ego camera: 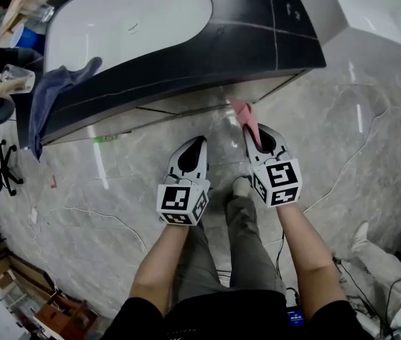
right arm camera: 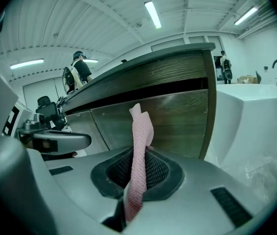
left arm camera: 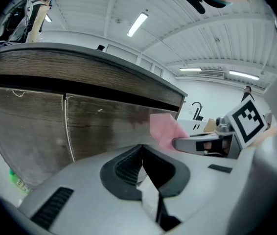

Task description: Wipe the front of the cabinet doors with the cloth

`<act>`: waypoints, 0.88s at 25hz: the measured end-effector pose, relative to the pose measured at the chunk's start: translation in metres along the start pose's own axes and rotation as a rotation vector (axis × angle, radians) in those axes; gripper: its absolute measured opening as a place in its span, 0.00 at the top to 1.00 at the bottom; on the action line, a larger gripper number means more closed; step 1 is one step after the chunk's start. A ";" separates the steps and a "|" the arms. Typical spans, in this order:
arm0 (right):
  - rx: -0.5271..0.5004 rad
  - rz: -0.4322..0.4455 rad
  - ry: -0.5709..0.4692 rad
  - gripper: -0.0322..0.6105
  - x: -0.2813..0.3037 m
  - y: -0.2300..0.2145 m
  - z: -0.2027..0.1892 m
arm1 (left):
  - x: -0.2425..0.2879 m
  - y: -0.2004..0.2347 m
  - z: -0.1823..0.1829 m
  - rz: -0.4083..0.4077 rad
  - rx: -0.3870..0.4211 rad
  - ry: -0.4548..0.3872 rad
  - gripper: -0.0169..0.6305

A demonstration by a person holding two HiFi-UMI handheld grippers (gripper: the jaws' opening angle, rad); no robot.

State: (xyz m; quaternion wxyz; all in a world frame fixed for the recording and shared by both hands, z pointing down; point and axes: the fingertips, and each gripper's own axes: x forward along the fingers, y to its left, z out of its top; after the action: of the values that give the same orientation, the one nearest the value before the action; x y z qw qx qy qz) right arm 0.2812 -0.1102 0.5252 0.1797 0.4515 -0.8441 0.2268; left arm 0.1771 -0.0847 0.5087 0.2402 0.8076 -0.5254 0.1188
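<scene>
Far left: a blue rag [ego camera: 52, 98] hangs over the tabletop [ego camera: 137, 27] edge, well apart from both grippers.
Left gripper [left arm camera: 141, 155]: jaws pressed together, empty, facing the cabinet doors [left arm camera: 31, 131].
Right gripper [right arm camera: 138, 168]: jaws clamped on the pink cloth [right arm camera: 139, 141].
Cloth: a narrow strip standing out along the jaws, free end toward the doors and near them; I cannot tell whether it touches.

grey tongs [ego camera: 200, 142] | black-white marker cubes [ego camera: 181, 202] | black sleeves [ego camera: 138, 319] | olive trousers [ego camera: 247, 250]
</scene>
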 end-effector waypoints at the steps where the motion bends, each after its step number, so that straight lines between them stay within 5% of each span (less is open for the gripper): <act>1: -0.002 0.016 0.007 0.89 0.005 0.010 -0.003 | -0.002 0.007 -0.001 0.007 0.000 0.003 0.96; 11: -0.085 0.182 0.068 0.89 0.071 0.116 -0.018 | -0.039 0.087 -0.007 0.085 -0.004 0.015 0.96; 22: -0.125 0.168 0.106 0.89 0.126 0.140 -0.023 | -0.051 0.127 -0.019 0.106 0.004 0.043 0.96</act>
State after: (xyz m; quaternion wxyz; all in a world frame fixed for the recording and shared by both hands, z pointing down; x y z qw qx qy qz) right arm 0.0987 -0.1145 0.5776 0.2320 0.3543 -0.8808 0.2115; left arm 0.0419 -0.0772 0.5357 0.2434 0.7763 -0.5619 0.1496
